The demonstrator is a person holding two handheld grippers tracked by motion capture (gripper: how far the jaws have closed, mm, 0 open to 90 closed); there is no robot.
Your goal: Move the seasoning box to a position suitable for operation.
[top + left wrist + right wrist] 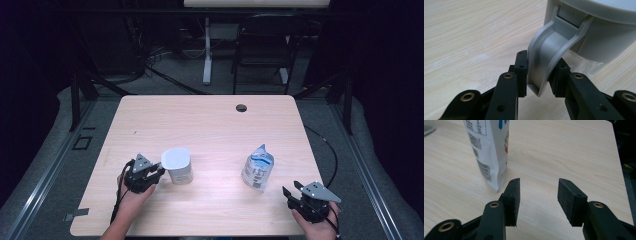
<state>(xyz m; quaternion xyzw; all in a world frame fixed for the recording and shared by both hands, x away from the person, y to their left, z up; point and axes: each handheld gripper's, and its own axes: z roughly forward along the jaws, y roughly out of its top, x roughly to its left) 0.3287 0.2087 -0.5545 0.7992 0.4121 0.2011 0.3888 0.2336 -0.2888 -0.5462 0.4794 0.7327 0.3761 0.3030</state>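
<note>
One desk [210,125] carries two things: one white jug [178,166] with a handle [546,60] and one printed pouch [257,170]. Two tools work here, one left [159,173] and one right [291,189]. One chair [262,45] stands behind.

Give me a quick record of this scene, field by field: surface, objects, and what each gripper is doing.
surface: light wooden table with a round cable hole
object one: white plastic jug with a lid and grey handle, standing upright
object two: white and blue printed pouch, standing upright
left gripper: jaws on either side of the jug's grey handle, pads against it
right gripper: open, nothing between the jaws, the pouch a short way ahead and apart from it
</note>
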